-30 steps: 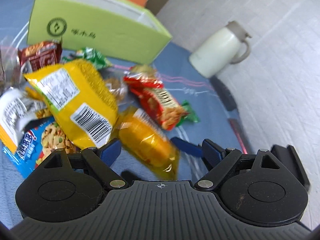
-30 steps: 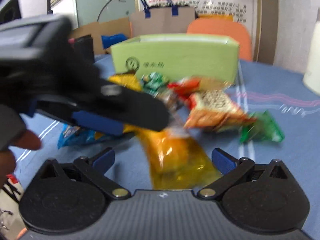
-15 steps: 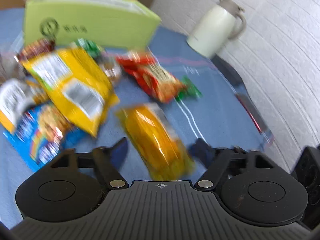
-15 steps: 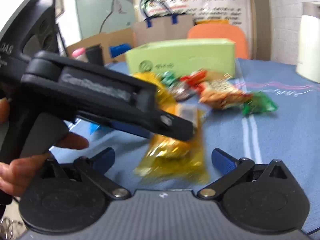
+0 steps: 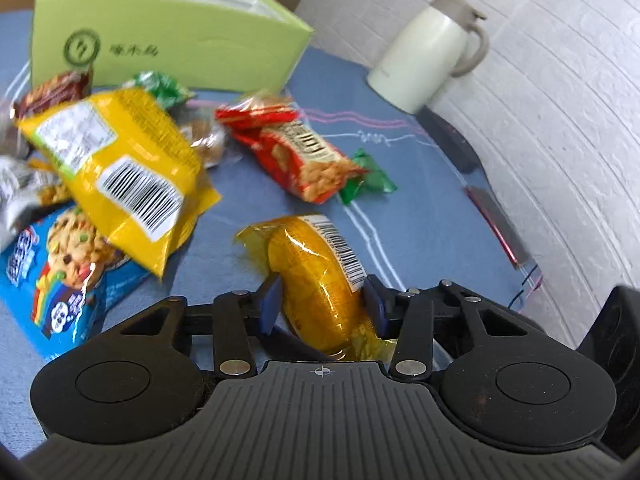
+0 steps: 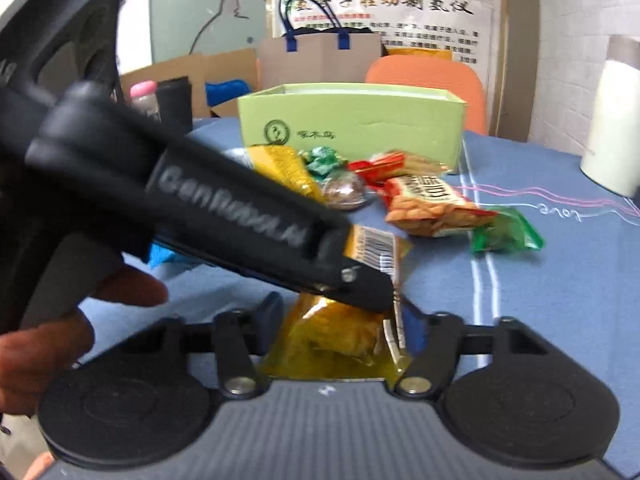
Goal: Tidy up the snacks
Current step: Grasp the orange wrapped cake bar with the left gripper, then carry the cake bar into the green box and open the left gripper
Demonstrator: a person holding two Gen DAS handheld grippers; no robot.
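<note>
both grippers, left gripper (image 5: 322, 304) and right gripper (image 6: 340, 320), pinch the orange snack packet (image 5: 316, 280) at lower centre. the green box (image 5: 168, 36) at upper left looks unfilled; other snacks lie scattered, so sorting has barely begun.

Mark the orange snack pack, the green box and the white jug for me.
orange snack pack (image 5: 316, 280): left wrist view, middle of the wrapper between the fingers.
green box (image 5: 192, 46): left wrist view, front wall.
white jug (image 5: 420, 48): left wrist view, body below the lid.
</note>
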